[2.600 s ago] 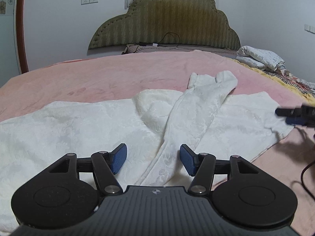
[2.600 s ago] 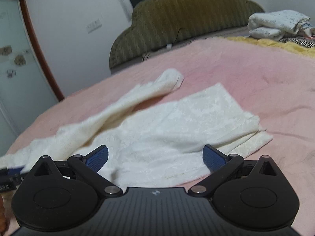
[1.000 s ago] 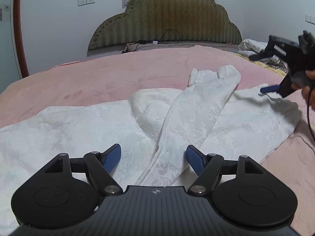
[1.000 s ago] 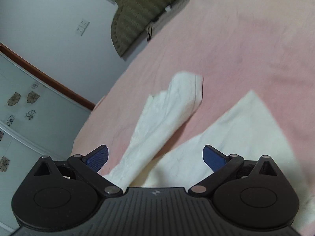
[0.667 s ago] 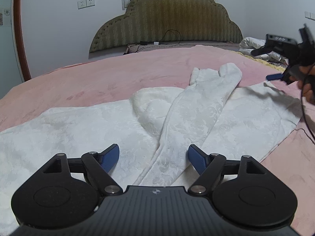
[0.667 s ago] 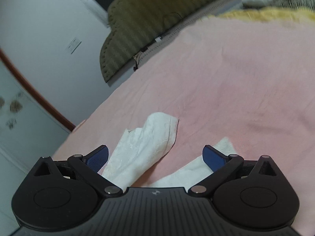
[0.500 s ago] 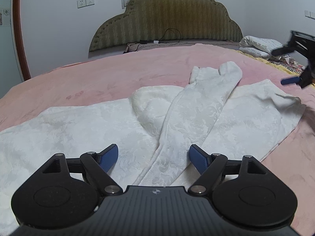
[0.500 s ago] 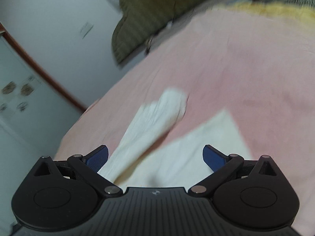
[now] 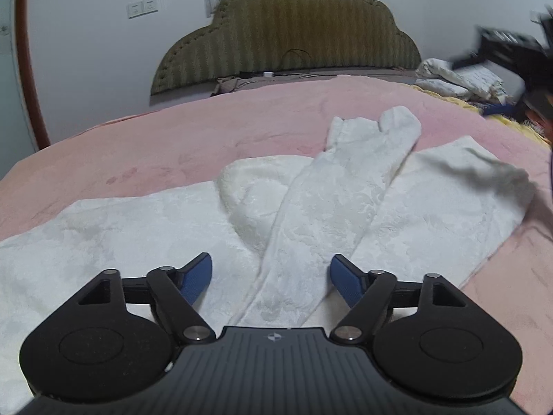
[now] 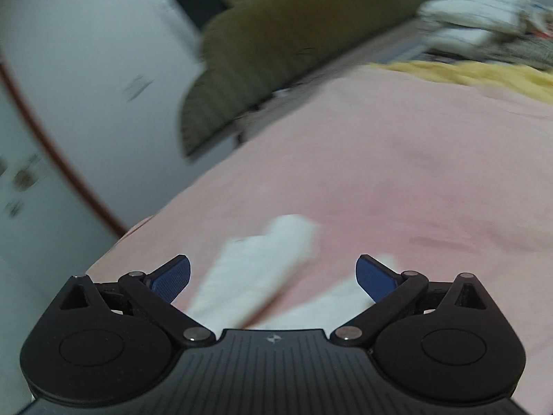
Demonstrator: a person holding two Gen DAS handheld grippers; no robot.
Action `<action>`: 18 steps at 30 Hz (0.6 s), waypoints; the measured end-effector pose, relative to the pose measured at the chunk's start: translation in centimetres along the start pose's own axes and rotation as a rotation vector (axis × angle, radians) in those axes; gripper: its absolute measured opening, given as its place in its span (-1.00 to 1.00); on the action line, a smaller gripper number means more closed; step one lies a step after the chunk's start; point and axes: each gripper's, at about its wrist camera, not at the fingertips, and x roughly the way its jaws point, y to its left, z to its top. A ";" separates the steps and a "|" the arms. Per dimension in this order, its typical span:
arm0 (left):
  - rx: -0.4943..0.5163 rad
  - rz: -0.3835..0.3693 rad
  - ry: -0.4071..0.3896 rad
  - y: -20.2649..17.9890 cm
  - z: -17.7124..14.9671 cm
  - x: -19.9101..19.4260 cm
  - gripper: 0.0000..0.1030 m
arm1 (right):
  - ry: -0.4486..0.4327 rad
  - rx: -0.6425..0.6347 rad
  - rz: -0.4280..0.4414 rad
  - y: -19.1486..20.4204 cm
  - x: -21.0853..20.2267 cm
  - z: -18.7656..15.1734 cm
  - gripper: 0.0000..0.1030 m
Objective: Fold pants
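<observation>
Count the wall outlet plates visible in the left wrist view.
2. Both sit side by side on the white wall left of the headboard: left outlet plate, right outlet plate. Others may be hidden behind the headboard or out of frame.

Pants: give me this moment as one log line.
pants: spread on bed, one leg crossed over | left gripper: open above pants | right gripper: open, empty

You get dim, even indoor light, fisheye-bent edges with dark corners, and heavy motion blur across your right wrist view.
</observation>
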 end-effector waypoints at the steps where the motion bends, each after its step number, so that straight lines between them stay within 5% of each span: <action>1: 0.014 -0.006 -0.006 -0.2 -0.1 -0.1 0.38 | 0.021 -0.060 -0.005 1.9 1.2 0.0 1.00; 5: 0.038 -0.023 -0.029 -0.6 -0.3 -0.5 0.32 | 0.102 -0.286 -0.087 8.0 7.9 -0.3 0.99; 13: -0.082 -0.121 0.025 1.6 -0.3 0.7 0.47 | 0.279 -0.449 -0.271 12.0 18.9 -1.4 0.95; 16: -0.085 -0.139 0.024 1.6 -0.3 0.8 0.55 | 0.333 -0.484 -0.312 11.7 20.6 -2.5 0.54; 18: -0.086 -0.142 0.023 1.6 -0.3 0.8 0.56 | 0.301 -0.472 -0.303 11.3 19.8 -2.4 -0.04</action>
